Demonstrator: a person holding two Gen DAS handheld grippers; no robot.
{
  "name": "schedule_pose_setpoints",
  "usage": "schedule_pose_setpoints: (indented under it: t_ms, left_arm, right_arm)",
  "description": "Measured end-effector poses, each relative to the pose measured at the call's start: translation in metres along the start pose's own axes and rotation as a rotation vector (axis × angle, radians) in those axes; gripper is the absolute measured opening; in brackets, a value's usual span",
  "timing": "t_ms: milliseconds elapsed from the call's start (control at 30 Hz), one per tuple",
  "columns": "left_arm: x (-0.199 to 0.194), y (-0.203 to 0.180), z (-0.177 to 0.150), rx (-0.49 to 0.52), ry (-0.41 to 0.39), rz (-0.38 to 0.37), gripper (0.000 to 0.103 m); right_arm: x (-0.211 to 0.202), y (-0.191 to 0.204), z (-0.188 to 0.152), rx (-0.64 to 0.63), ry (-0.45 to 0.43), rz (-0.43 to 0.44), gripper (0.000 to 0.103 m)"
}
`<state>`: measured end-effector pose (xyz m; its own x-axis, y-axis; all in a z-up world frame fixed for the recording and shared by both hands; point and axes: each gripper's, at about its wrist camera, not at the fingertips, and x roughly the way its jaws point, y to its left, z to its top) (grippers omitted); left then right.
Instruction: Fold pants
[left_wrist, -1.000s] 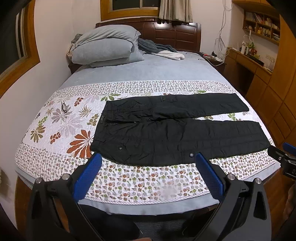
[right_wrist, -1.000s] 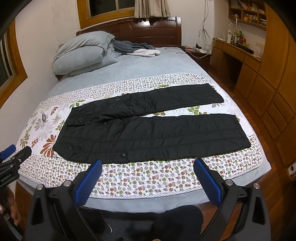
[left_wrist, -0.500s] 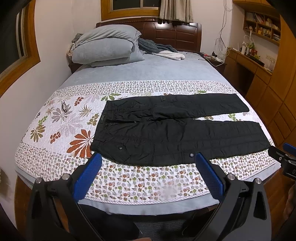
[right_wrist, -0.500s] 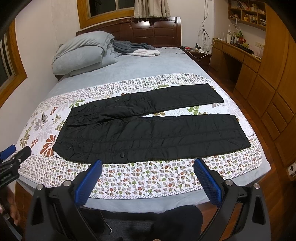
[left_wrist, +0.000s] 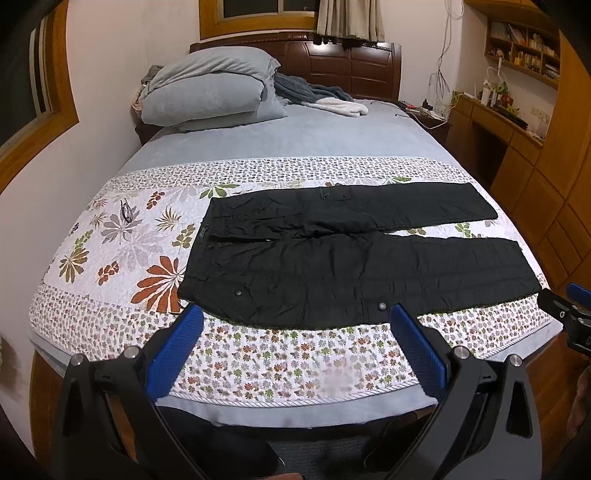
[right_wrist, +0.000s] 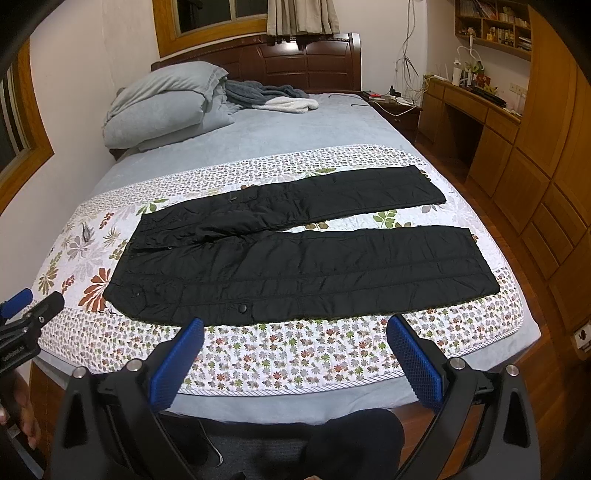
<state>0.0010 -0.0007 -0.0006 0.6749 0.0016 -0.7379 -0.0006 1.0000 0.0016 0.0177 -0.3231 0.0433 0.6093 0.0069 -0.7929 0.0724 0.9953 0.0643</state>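
Black pants lie flat and spread out on the floral quilt, waistband to the left, both legs running right with a gap between them. They also show in the right wrist view. My left gripper is open and empty, held off the bed's near edge in front of the near leg. My right gripper is open and empty, likewise short of the near edge. Each gripper shows at the edge of the other's view: the right one and the left one.
Grey pillows and a grey and white blanket lie at the head of the bed by the dark headboard. A wooden desk and cabinets line the right wall. A white wall runs along the left.
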Motion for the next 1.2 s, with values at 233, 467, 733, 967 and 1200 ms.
schedule_pose_setpoints:
  t_ms: [233,467,733,967,1200]
  left_arm:
    - [-0.002,-0.001,-0.002,0.005,-0.012,-0.015,0.101]
    - [-0.009,-0.007,-0.003,0.052,-0.047,0.021,0.101]
    - [-0.023,-0.003,-0.003,0.043,-0.079,0.019,0.101]
    - [-0.026,0.014,-0.006,-0.009,-0.097,-0.087,0.101]
    - [0.026,0.062,-0.004,0.025,0.039,-0.102,0.101]
  right_arm:
    - [-0.004,0.0,-0.001,-0.003,-0.003,-0.004,0.1]
    - [-0.009,0.0,-0.001,-0.007,-0.016,-0.003,0.1]
    - [-0.016,0.0,-0.002,-0.014,-0.031,-0.002,0.1]
    - [-0.024,0.001,-0.001,-0.065,-0.091,-0.009,0.1]
    - [-0.004,-0.024,0.001,-0.092,-0.176,0.067,0.1]
